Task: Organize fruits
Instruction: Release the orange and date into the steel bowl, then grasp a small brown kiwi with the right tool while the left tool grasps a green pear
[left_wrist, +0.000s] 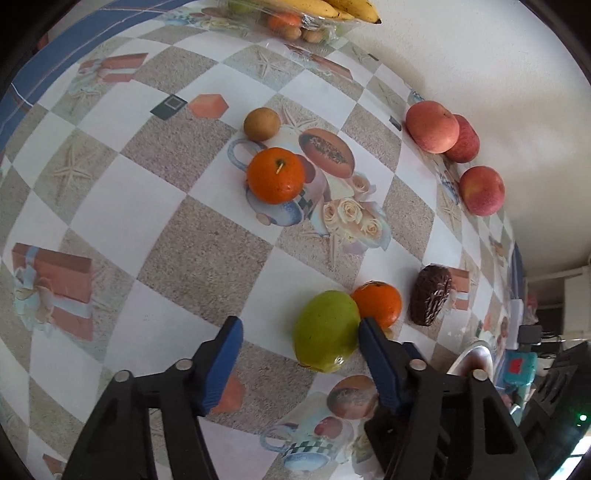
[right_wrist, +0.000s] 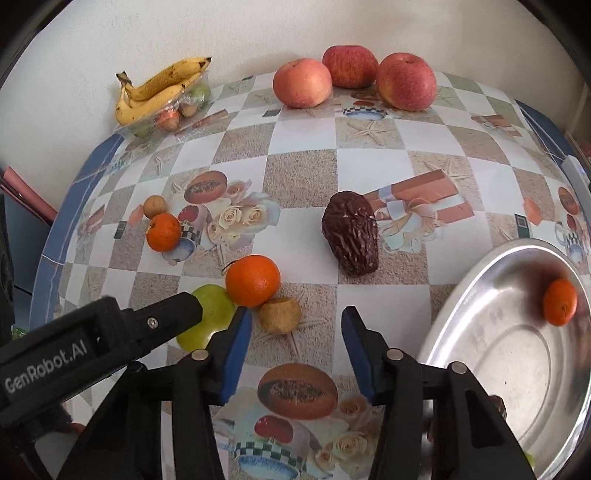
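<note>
— Fingers first: how do they stand?

— Both pairs are apart, both tilted steeply down at the table (left_wrist: 122, 221). The left fingers (left_wrist: 229, 343) straddle the green fruit (left_wrist: 327, 332). One pad sits at its side next to the near orange (left_wrist: 376, 302), while the other pad is well clear of it, so nothing is gripped. The right fingers (right_wrist: 356, 339) are spread less wide, and a small brown fruit (right_wrist: 279, 315) lies just ahead of the gap, nearer one pad. They hold nothing either.

— And the rest, biggest down?

— On the table's checked cloth, a metal dish (right_wrist: 498, 350) sits at the near edge, beside the right fingers. One orange (right_wrist: 560, 302) lies in it, against the far wall of the dish. The bananas (right_wrist: 159, 88) rest on a clear box (right_wrist: 184, 107) of small fruit in the far corner by the wall (right_wrist: 110, 37). Three apples (right_wrist: 302, 83) stand in a row along that wall, close together.

— Then the smaller fruit?

— The green fruit lies near the front, touching the near orange, and the brown fruit is just beside that orange on its other side. The dark wrinkled fruit (right_wrist: 351, 236) lies alone mid-table, between that cluster and the dish. Farther back a third orange (right_wrist: 163, 232) sits with a second brown fruit (right_wrist: 154, 206) just behind it.

— Whose black body crosses the right camera's view?

— It belongs to the left fingers, and it covers part of the green fruit.
</note>
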